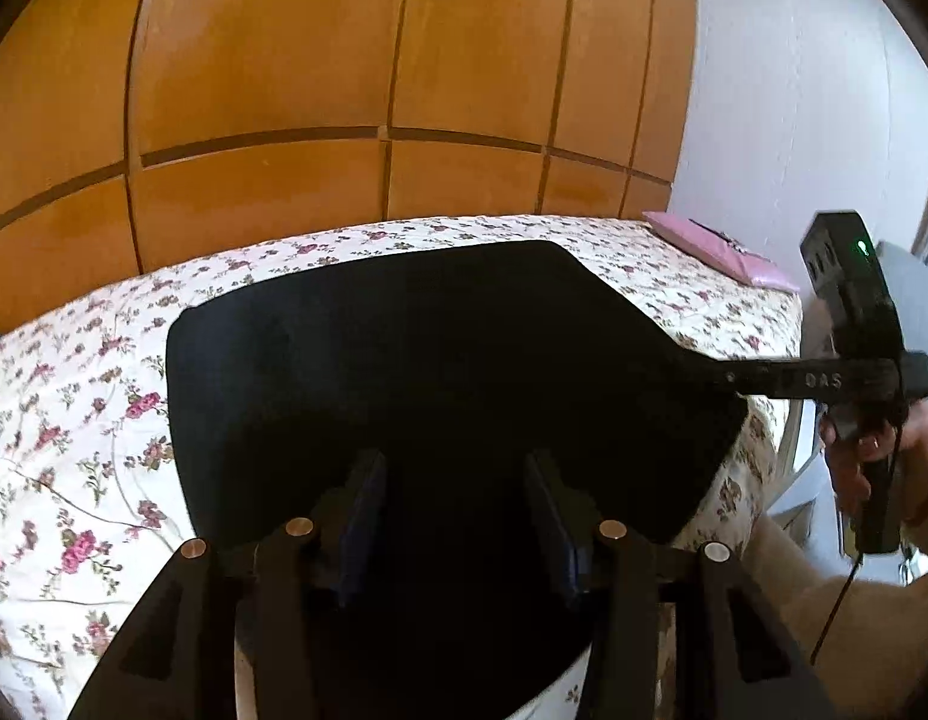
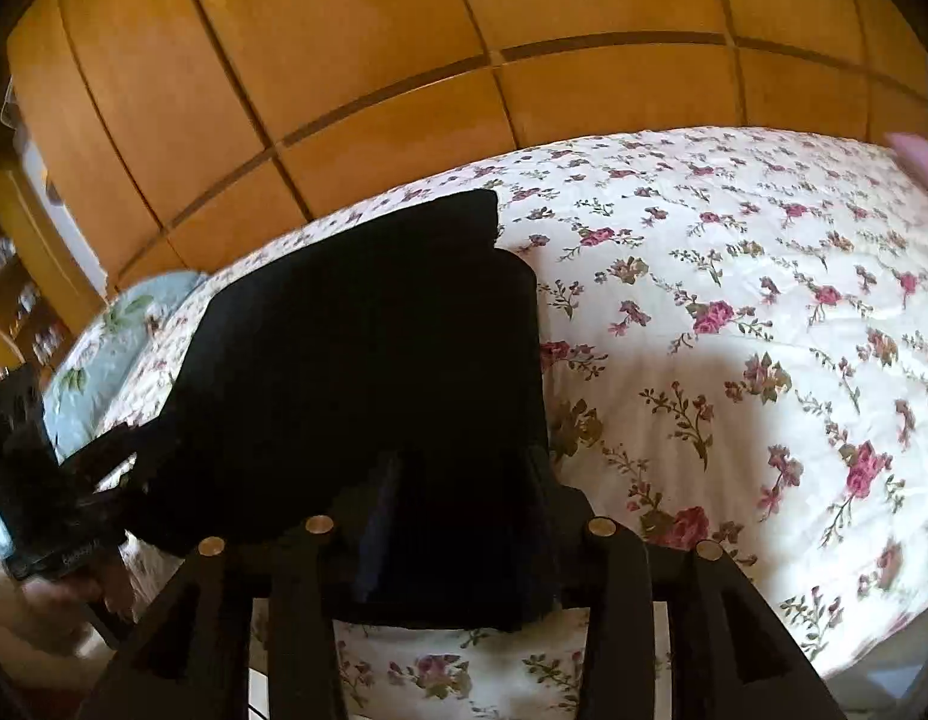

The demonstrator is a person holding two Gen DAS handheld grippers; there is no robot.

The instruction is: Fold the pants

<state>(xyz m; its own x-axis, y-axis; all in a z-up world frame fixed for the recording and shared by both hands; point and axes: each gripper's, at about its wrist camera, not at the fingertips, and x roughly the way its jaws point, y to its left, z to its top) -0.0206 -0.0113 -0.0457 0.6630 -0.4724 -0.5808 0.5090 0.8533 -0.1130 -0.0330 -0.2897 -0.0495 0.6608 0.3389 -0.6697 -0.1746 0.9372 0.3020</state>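
Observation:
Black pants [image 1: 434,348] lie folded into a flat block on the flower-print bed cover [image 1: 74,420]. My left gripper [image 1: 461,510] hangs over their near edge, its jaws apart, with only dark cloth showing in the gap. In the left wrist view my right gripper [image 1: 734,378] reaches in from the right, a hand [image 1: 866,468] on its handle and its tips at the pants' right edge. The right wrist view shows the pants [image 2: 374,348] under my right gripper [image 2: 464,492], jaws apart, with cloth between them. My left gripper [image 2: 122,456] is a blur at the pants' left edge.
A wooden wardrobe [image 1: 344,90] stands right behind the bed. A pink flat item [image 1: 722,252] lies at the bed's far right corner. A pale blue pillow [image 2: 104,348] sits at the left end. The bed cover [image 2: 734,330] stretches wide to the right of the pants.

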